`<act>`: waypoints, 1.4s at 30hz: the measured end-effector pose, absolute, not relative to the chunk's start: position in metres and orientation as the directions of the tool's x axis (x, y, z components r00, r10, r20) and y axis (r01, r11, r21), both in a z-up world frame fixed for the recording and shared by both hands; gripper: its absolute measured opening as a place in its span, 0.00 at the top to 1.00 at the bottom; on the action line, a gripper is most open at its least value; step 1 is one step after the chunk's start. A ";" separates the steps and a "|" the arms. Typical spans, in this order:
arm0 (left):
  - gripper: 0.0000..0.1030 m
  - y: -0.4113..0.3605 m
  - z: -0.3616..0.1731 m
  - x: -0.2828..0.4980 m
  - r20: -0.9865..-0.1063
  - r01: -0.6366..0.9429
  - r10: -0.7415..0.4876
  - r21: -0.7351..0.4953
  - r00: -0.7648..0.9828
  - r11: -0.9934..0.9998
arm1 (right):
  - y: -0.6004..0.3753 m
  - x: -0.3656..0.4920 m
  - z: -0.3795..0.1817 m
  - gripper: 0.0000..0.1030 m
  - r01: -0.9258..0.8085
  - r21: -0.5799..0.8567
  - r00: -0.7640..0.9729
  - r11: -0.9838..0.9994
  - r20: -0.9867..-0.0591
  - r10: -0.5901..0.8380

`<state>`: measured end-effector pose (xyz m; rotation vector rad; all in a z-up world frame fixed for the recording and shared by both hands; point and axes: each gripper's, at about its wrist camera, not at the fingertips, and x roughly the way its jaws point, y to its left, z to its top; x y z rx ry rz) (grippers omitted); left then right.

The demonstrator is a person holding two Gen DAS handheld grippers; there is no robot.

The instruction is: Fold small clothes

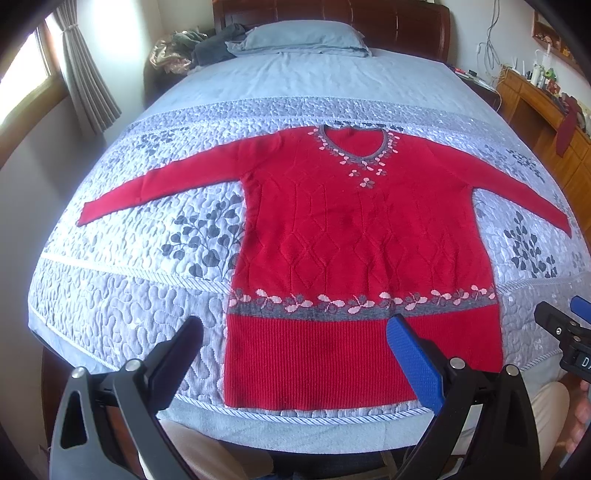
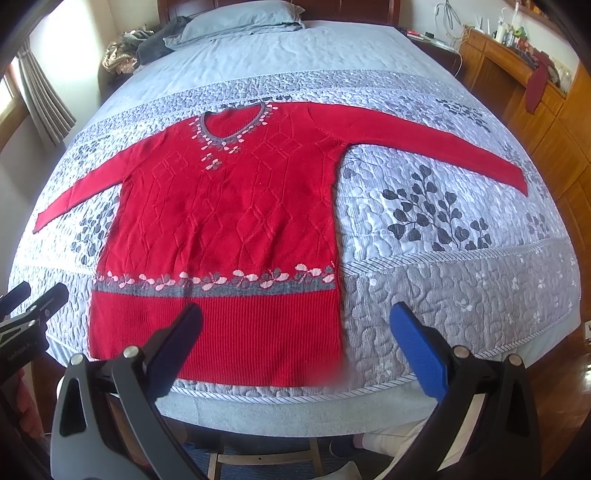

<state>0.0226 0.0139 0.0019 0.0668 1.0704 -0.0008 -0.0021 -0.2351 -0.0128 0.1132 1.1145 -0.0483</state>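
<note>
Red sweater [image 1: 354, 229] flat on quilt [image 1: 122, 302], sleeves spread. Left gripper [image 1: 295, 350] & right gripper [image 2: 295, 339] both wide apart above hem, holding nothing.

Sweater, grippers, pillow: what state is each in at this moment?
Sweater: unfolded, flat on the quilt, front up, both sleeves spread out.
Left gripper: open, holding nothing, near the hem.
Right gripper: open, holding nothing.
Pillow: lying flat by the headboard.
</note>
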 end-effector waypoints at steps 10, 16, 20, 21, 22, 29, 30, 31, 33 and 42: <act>0.04 0.016 0.000 0.023 -0.876 0.031 0.036 0.057 0.481 0.998 | -0.235 -0.002 -0.014 0.03 0.096 0.067 0.438 0.993 -0.899 0.018; 0.04 0.016 0.000 0.024 -0.876 0.031 0.036 0.058 0.480 0.998 | -0.235 -0.002 -0.016 0.02 0.095 0.067 0.436 0.993 -0.900 0.019; 0.04 0.016 0.000 0.024 -0.876 0.030 0.037 0.059 0.480 0.998 | -0.235 -0.002 -0.017 0.02 0.095 0.067 0.434 0.993 -0.901 0.019; 0.04 0.016 0.000 0.024 -0.877 0.030 0.038 0.060 0.480 0.998 | -0.235 -0.001 -0.018 0.03 0.096 0.067 0.433 0.993 -0.901 0.019; 0.04 0.016 0.000 0.024 -0.877 0.031 0.038 0.060 0.480 0.998 | -0.235 -0.001 -0.019 0.02 0.097 0.068 0.431 0.993 -0.902 0.020; 0.04 0.010 -0.007 0.032 -0.884 0.033 0.044 0.067 0.466 0.997 | -0.241 0.006 -0.025 0.03 0.087 0.082 0.419 0.993 -0.907 0.038; 0.04 0.008 -0.010 0.037 -0.886 0.035 0.045 0.068 0.462 0.997 | -0.247 0.009 -0.026 0.03 0.089 0.083 0.420 0.993 -0.907 0.039; 0.04 0.004 -0.011 0.042 -0.887 0.037 0.047 0.072 0.459 0.997 | -0.256 0.014 -0.028 0.02 0.099 0.076 0.424 0.992 -0.905 0.027; 0.04 -0.008 -0.015 0.057 -0.887 0.046 0.048 0.078 0.458 0.996 | -0.278 0.023 -0.032 0.03 0.124 0.071 0.421 0.990 -0.907 0.012; 0.04 -0.127 -0.035 0.151 -0.886 0.166 -0.020 0.064 0.463 0.984 | -0.518 0.090 -0.049 0.02 0.410 0.104 0.428 0.906 -0.899 -0.091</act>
